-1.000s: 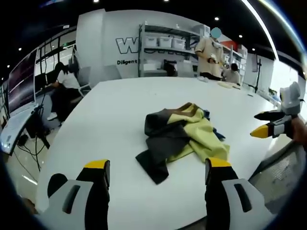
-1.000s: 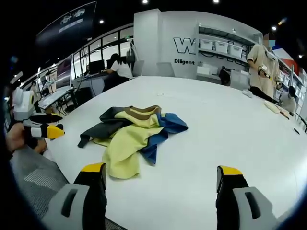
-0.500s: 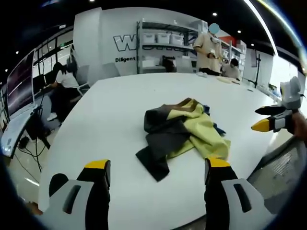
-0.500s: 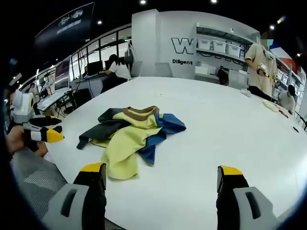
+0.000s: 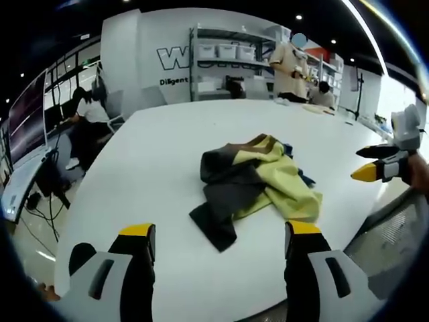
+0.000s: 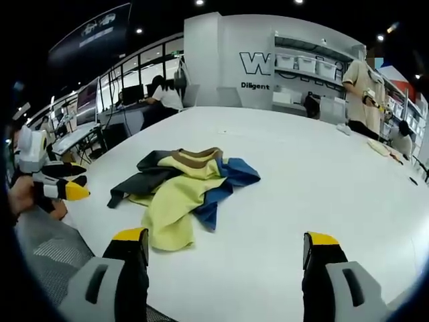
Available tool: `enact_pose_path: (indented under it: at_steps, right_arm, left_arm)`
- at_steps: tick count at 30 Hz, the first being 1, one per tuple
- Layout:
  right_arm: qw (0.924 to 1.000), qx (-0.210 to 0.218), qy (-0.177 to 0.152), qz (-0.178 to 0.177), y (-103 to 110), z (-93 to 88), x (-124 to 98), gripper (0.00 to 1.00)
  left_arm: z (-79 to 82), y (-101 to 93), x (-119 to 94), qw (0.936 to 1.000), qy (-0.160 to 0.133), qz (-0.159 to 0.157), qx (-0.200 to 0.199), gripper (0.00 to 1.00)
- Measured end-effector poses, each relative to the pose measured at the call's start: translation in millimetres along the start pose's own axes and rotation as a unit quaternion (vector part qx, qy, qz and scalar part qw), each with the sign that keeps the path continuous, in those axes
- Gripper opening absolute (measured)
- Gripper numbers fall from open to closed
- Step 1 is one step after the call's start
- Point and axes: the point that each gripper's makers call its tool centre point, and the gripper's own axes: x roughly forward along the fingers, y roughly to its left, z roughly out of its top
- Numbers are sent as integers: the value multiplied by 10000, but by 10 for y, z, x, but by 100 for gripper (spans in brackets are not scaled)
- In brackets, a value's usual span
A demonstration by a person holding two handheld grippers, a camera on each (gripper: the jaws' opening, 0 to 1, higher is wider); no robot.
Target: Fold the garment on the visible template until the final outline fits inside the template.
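A crumpled garment [image 5: 258,184] of yellow, dark grey and blue cloth lies in a heap on the white table [image 5: 154,161]. In the right gripper view the same garment [image 6: 182,190] sits left of centre. My left gripper [image 5: 218,235] stands open near the table's front edge, a short way in front of the heap and apart from it. My right gripper [image 6: 226,243] is open too, nothing between its jaws, with the heap ahead and to its left. Each gripper shows at the side of the other's view: the right gripper [image 5: 377,168] and the left gripper [image 6: 57,184]. No template outline is visible on the table.
A person [image 5: 290,67] stands at the far end of the table by white shelving [image 5: 224,60] with bins. Another person [image 5: 87,117] sits at desks beyond the table's left side. A grey mat [image 6: 53,251] lies below the near table edge.
Only small camera drift; the garment lies as before and both grippers stay open and apart from it.
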Motion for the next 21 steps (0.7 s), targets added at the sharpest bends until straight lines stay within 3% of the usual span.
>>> enact_pose_path:
  at_steps: [21]
  right_arm:
    - [9997, 150, -53, 158, 33, 17, 4, 92]
  left_arm:
    - [-35, -78, 35, 9996, 150, -185, 160, 76]
